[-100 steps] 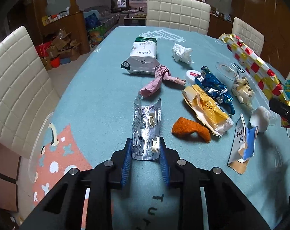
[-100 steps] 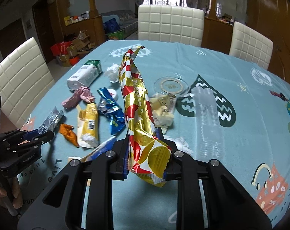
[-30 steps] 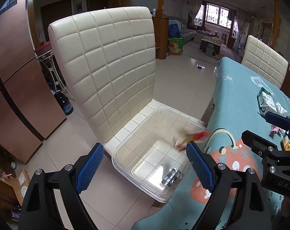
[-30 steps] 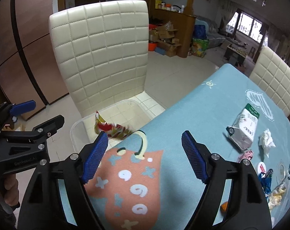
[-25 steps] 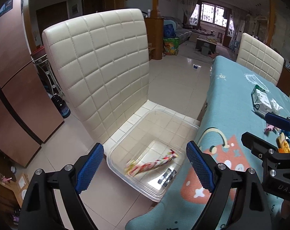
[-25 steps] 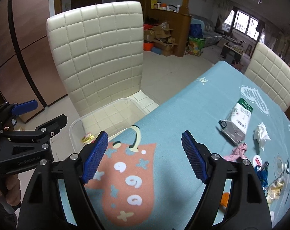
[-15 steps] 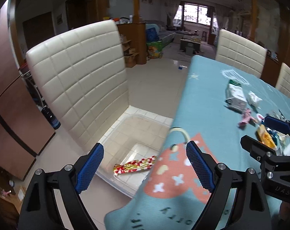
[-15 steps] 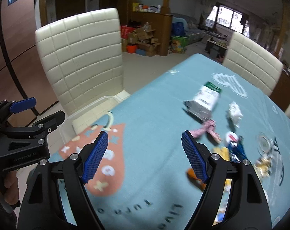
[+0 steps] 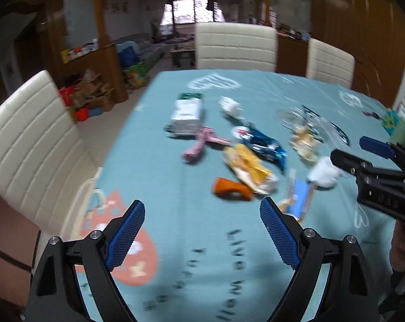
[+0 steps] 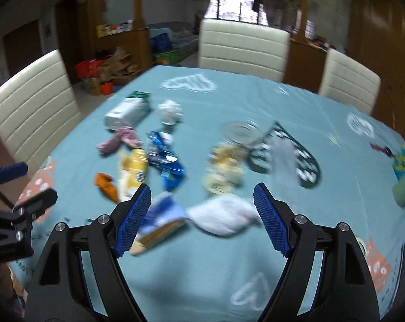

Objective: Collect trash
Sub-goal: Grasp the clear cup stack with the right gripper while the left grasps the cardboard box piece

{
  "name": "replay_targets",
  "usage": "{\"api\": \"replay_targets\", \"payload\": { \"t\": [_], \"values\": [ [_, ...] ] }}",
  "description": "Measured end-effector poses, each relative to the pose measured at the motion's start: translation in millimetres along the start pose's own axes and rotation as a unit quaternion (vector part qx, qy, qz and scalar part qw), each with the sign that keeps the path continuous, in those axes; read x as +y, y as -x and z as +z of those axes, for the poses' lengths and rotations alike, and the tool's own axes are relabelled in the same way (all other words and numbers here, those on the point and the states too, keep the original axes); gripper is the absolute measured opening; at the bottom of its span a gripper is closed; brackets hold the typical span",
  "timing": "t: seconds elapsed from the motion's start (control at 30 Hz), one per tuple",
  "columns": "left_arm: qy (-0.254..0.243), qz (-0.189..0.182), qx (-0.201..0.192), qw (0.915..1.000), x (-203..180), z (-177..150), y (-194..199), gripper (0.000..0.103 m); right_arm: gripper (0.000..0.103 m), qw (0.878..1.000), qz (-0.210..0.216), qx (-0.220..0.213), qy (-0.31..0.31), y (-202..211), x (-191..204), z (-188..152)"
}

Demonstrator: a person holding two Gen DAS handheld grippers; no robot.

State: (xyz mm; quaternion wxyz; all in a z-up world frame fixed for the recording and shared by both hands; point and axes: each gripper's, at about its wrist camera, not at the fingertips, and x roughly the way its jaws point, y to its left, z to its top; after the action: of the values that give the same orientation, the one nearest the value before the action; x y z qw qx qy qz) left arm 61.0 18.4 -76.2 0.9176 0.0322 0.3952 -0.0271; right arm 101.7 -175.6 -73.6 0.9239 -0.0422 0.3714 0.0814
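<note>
Worktop: teal cloth with cartoon prints (image 9: pixel 191 187) covers it, and the trash lies spread across the middle.
Left tool (image 9: pixel 202 224): blue pads stand wide apart with nothing between them; it hangs over bare cloth at the near edge.
Right tool (image 10: pixel 202 208): blue pads also stand wide apart and grip nothing; it hangs above the near trash.
Between the right tool's pads: crumpled white paper ball (image 10: pixel 221 218) and torn blue and white wrapper (image 10: pixel 159 221) lie on the cloth below, not squeezed.
Near left trash: small orange peel-like scrap (image 9: pixel 233 189), just beside a long yellow snack wrapper (image 9: pixel 248 165).
Middle trash: shiny blue foil wrapper (image 9: pixel 266 145) lies right of the yellow one; a twisted pink wrapper (image 9: pixel 202 145) lies to their left.
Far left trash: grey and white bag with a green top (image 9: pixel 187 115), with a white crumpled tissue (image 9: pixel 230 107) to its right.
Right side trash: pale yellow crinkly wrapper (image 10: pixel 223 171) and a round clear plastic lid (image 10: pixel 240 131) farther back.
Blur: both pictures are smeared, so small print cannot be read.
Chairs: cream padded chairs (image 9: pixel 236 45) stand at the far end and the left side.
</note>
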Motion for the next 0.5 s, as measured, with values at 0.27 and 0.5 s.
{"api": "replay_targets", "payload": {
  "t": [0.27,0.5],
  "values": [
    [-0.057,-0.037,0.045,0.9966,-71.8,-5.2,-35.7,0.086,0.079,0.998,-0.045,0.031,-0.044,-18.7,-69.9,-26.6],
    [-0.045,-0.056,0.081,0.9941,-89.9,-4.1,-65.7,0.086,0.073,0.995,-0.046,0.062,-0.06,-43.8,-100.7,-35.4]
  ]
}}
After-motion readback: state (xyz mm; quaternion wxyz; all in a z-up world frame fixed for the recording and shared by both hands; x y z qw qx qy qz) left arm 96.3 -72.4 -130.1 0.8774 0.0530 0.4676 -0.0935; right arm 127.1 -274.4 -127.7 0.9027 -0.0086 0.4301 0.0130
